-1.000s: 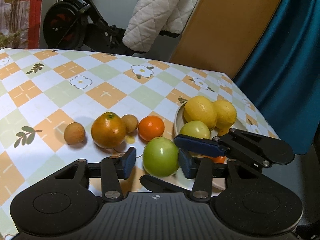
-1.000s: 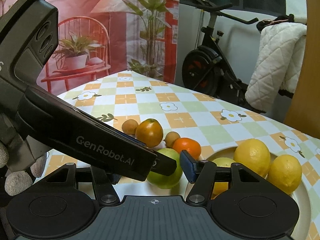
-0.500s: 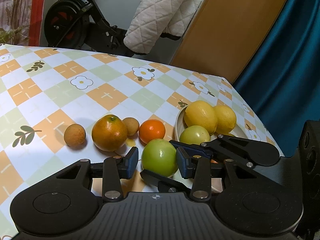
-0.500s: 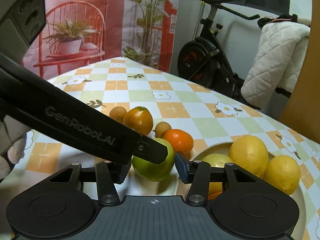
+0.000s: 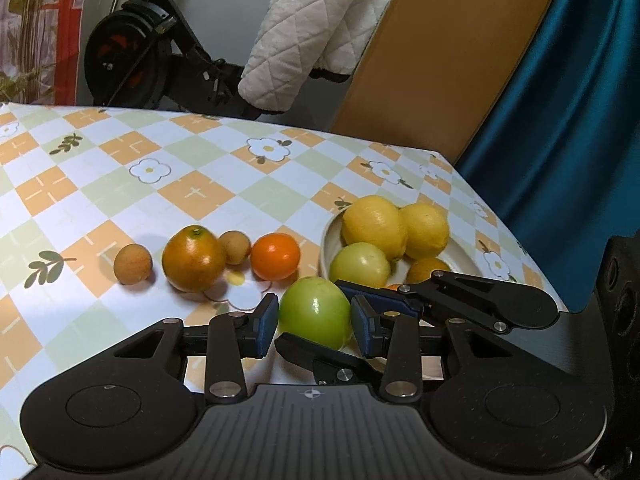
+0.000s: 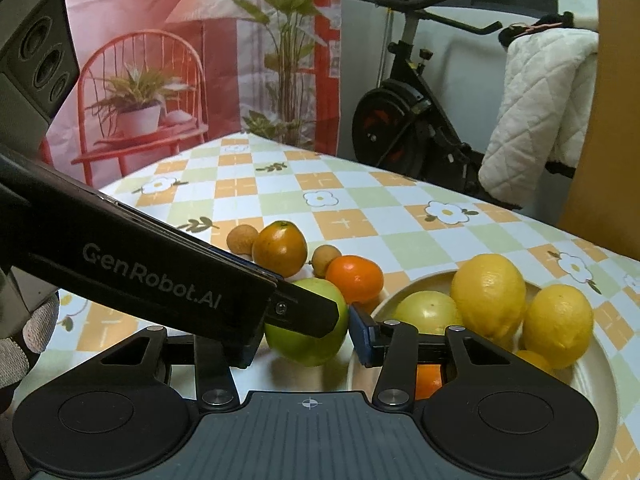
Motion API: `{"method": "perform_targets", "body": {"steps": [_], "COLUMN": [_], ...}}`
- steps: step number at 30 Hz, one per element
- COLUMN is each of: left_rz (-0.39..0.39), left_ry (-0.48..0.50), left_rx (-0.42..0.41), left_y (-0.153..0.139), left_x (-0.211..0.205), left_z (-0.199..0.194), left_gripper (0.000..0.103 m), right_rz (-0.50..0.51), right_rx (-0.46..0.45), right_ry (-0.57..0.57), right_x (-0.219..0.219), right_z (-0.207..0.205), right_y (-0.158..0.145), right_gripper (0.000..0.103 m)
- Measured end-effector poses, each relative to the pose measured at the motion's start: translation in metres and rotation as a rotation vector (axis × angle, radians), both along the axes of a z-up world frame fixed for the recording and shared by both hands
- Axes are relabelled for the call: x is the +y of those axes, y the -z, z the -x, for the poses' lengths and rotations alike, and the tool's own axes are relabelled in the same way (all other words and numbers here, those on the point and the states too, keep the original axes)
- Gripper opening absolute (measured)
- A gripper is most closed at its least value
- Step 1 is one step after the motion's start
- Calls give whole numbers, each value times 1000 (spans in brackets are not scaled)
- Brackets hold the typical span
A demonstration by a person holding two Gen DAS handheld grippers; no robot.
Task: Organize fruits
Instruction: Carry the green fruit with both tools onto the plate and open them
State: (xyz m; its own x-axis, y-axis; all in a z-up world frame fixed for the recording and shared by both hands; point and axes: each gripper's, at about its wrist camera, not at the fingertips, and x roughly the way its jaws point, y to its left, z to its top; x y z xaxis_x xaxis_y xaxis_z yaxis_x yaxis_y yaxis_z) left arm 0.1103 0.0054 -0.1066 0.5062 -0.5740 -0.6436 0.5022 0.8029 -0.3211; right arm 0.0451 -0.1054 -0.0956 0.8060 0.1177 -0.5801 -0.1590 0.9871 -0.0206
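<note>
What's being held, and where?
The green fruit, pinched across its sides by the left tool; the right tool flanks it too, contact unclear.

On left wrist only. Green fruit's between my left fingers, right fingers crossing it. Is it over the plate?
Observer: No. Right wrist shows the green fruit left of the plate rim, beside it.
Operator: Both right fingers on it?
Observer: One right finger sits at its plate-side edge. The other is hidden behind the left gripper.
Operator: Any hand in frame?
Observer: A gloved hand at the left edge.
</note>
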Motion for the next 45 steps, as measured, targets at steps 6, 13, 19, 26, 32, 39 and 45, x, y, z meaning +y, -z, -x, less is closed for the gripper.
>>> {"method": "perform_targets", "body": {"steps": [6, 13, 19, 26, 32, 39, 45], "left_rz": [-8, -13, -8, -12, -22, -80, -114], "left_ry": [13, 48, 101, 160, 201, 221, 220], "left_rx": [-43, -76, -93, -86, -81, -70, -61], "left_y": [-15, -28, -34, -29, -23, -7, -5], "left_x": [-12, -35, -71, -119, -149, -175, -182], "left_z": [15, 26, 30, 25, 16, 7, 3], "left_gripper": [42, 42, 42, 42, 38, 28, 28], "right_rz": [-28, -37, -33, -34, -52, -95, -136], "right_rx": [-43, -86, -112, -119, -112, -80, -74], "right_ry": [17, 57, 116, 194, 234, 279, 277], "right_x": [-8, -27, -57, -105, -139, -168, -177], "right_z": [19, 40, 58, 72, 71, 59, 58], "right_y": [-14, -28, -36, -34, -25, -1, 6], "right_gripper": [42, 42, 42, 41, 35, 34, 35]}}
